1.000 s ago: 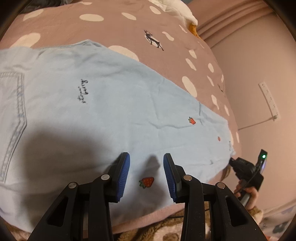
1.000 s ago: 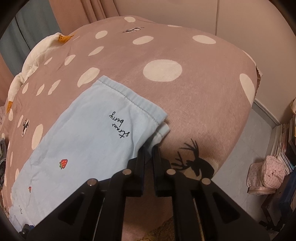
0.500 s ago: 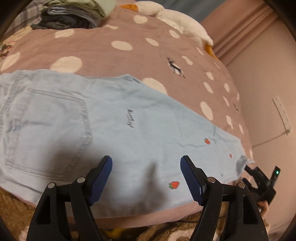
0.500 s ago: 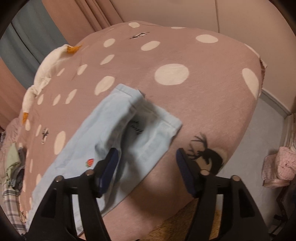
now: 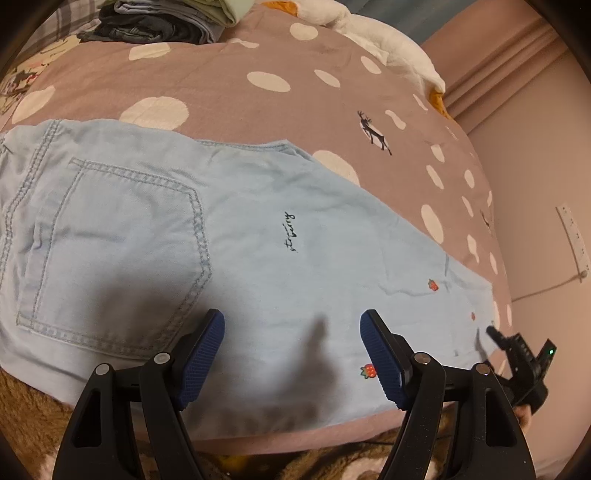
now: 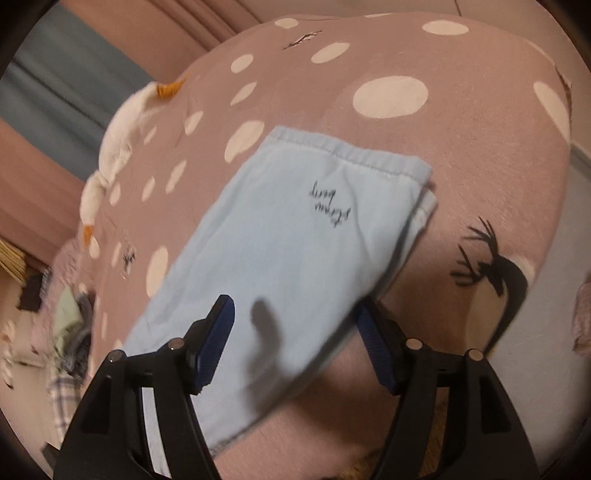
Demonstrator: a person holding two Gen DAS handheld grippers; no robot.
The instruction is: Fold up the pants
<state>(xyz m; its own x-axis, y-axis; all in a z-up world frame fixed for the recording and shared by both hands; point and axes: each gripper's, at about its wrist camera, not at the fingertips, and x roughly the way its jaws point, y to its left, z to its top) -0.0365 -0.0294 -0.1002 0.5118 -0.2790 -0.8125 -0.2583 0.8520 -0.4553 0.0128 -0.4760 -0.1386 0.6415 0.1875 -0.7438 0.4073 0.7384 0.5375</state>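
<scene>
The pants (image 5: 258,236) look like soft matte light denim, the bedspread (image 5: 229,110) is matte woven cloth, and the gripper pads (image 5: 380,362) are ribbed blue rubber.

bed (image 5: 221,74) under mauve polka-dot, deer-print cover. pink wall (image 5: 546,155) with white power strip (image 5: 574,236), pink curtains (image 6: 147,33), folded clothes stack (image 5: 166,22) at far end. dim warm light.

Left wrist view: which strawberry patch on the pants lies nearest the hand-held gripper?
The bigger strawberry patch with green leaves, right beside the left hand-held gripper's right finger; the other strawberry sits farther up the leg.
</scene>
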